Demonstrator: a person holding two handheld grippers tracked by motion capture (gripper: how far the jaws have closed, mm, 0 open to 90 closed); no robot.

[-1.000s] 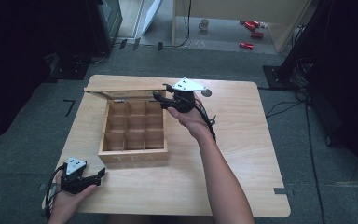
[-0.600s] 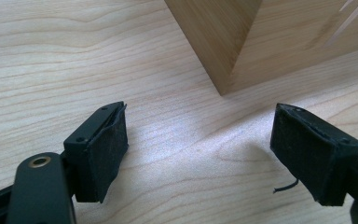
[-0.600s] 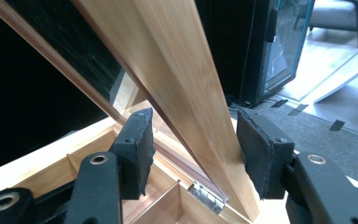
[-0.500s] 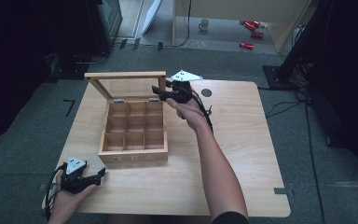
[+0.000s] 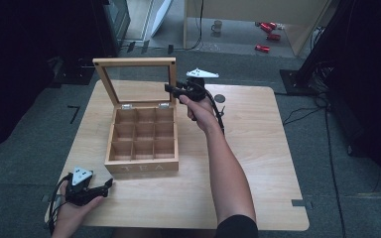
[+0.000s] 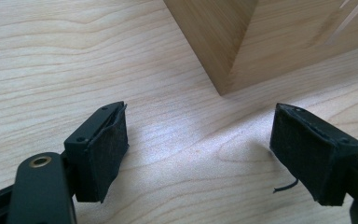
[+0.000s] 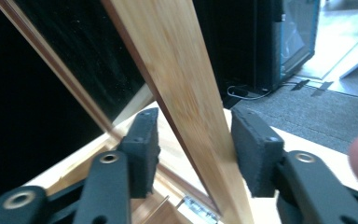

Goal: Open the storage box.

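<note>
A wooden tea box [image 5: 141, 167] with empty square compartments stands left of the table's middle. Its glass-paned lid [image 5: 136, 62] stands open, almost upright at the back. My right gripper [image 5: 171, 89] reaches the lid's right frame rail from the right. In the right gripper view the rail [image 7: 168, 60] runs between the two pads of the right gripper [image 7: 196, 149], which is shut on it. My left gripper [image 5: 106, 187] rests low near the table's front left corner. It is open with nothing between its pads [image 6: 105, 154], and the box's corner [image 6: 223, 42] is just ahead of it.
The light wooden table [image 5: 258, 148] has bare room to the right of the box and in front of it. A small dark round spot [image 5: 220, 98] sits behind the right hand. Black equipment [image 5: 327, 44], a mug [image 5: 217, 25] and red items [image 5: 268, 34] lie on the floor beyond.
The right gripper has swung the lid up from nearly flat to almost upright, rising and moving back with it. The left gripper has stayed in place.
</note>
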